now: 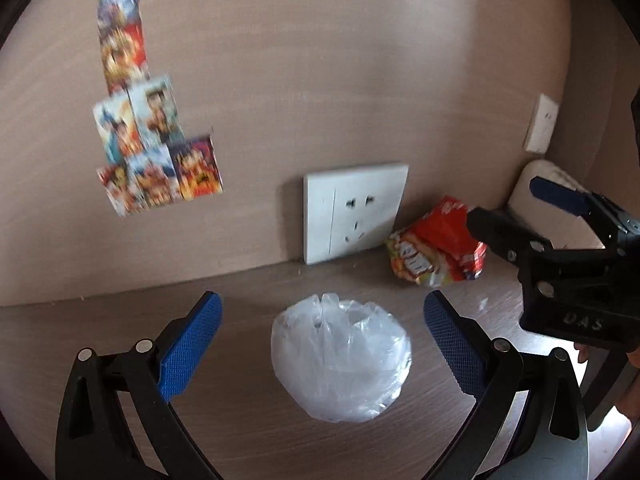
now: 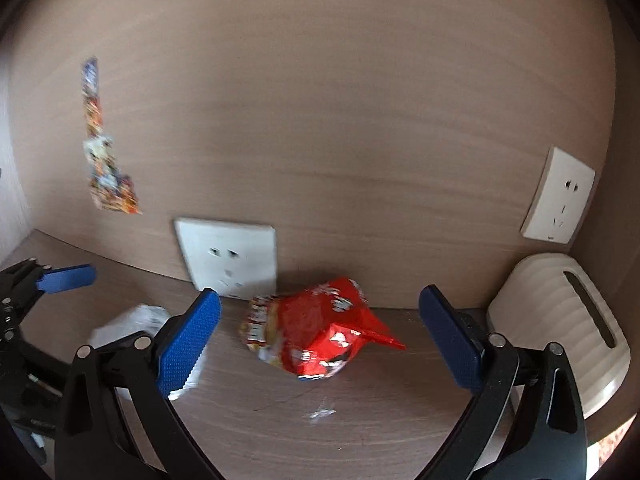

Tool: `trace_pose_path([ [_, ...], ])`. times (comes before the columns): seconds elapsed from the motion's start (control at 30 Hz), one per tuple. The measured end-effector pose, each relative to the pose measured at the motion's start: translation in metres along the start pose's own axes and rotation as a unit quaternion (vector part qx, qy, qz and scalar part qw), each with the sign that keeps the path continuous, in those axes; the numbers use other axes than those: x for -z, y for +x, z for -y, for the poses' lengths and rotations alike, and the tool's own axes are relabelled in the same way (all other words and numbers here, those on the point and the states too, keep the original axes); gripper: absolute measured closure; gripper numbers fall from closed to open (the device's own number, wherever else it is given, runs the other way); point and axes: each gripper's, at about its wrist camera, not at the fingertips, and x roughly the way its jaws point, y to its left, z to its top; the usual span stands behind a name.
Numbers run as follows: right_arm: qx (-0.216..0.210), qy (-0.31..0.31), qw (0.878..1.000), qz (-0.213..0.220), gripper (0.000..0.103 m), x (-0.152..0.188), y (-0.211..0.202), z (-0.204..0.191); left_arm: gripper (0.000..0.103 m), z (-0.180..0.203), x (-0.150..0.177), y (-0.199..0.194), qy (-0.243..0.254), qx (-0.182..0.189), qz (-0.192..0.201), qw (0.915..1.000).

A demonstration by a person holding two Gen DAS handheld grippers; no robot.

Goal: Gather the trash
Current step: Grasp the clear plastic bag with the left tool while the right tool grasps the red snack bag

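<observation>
A crumpled clear plastic bag (image 1: 342,358) lies on the wooden desk (image 1: 240,420), between the spread blue pads of my left gripper (image 1: 322,346), which is open. A crumpled red snack wrapper (image 1: 438,246) rests near the wall by a socket. In the right wrist view the red snack wrapper (image 2: 316,332) sits between the wide-apart fingers of my right gripper (image 2: 320,340), open and empty. The plastic bag (image 2: 132,324) shows partly behind the right gripper's left finger. My right gripper (image 1: 516,208) appears at the right of the left wrist view, and my left gripper's fingertip (image 2: 68,278) at the far left.
A white wall socket (image 1: 354,212) stands just above the desk, with a second socket (image 2: 558,196) on the right. A cream ribbed tissue box (image 2: 560,328) fills the right corner. Colourful stickers (image 1: 140,120) cover the wall on the left. A small scrap (image 2: 322,412) lies on the desk.
</observation>
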Motion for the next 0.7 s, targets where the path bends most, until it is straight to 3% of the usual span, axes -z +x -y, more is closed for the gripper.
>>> trace_pose_path([
  [0.1, 0.006, 0.007, 0.999, -0.031, 0.004, 0.001, 0.018, 0.004, 0.006, 0.001, 0.003, 0.012, -0.006, -0.004, -0.018, 0.9998],
  [0.17, 0.0, 0.014, 0.998, -0.058, 0.004, 0.002, 0.03, 0.007, 0.013, 0.003, 0.004, 0.017, -0.01, 0.002, -0.028, 0.9996],
  [0.2, 0.008, 0.015, 0.997, -0.071, 0.004, 0.003, 0.036, 0.008, 0.022, 0.004, 0.004, 0.02, -0.01, 0.0, -0.034, 0.9994],
  [0.33, 0.002, 0.022, 0.994, -0.109, 0.005, 0.008, 0.056, 0.009, 0.025, 0.007, 0.006, 0.032, -0.016, 0.004, -0.057, 0.9982],
  [0.4, -0.01, 0.023, 0.993, -0.12, 0.022, 0.01, 0.063, 0.009, 0.032, 0.009, 0.008, 0.036, -0.019, 0.012, -0.062, 0.9978],
  [0.43, -0.018, 0.027, 0.992, -0.121, 0.023, 0.012, 0.065, 0.009, 0.036, 0.011, 0.008, 0.037, -0.018, 0.011, -0.065, 0.9977],
  [0.5, -0.029, 0.033, 0.992, -0.12, 0.044, 0.011, 0.064, 0.009, 0.044, 0.015, 0.008, 0.042, -0.019, 0.018, -0.071, 0.9972],
  [0.7, -0.046, 0.042, 0.992, -0.112, 0.065, 0.014, 0.057, 0.012, 0.071, 0.021, 0.01, 0.038, -0.011, 0.033, -0.065, 0.9973],
])
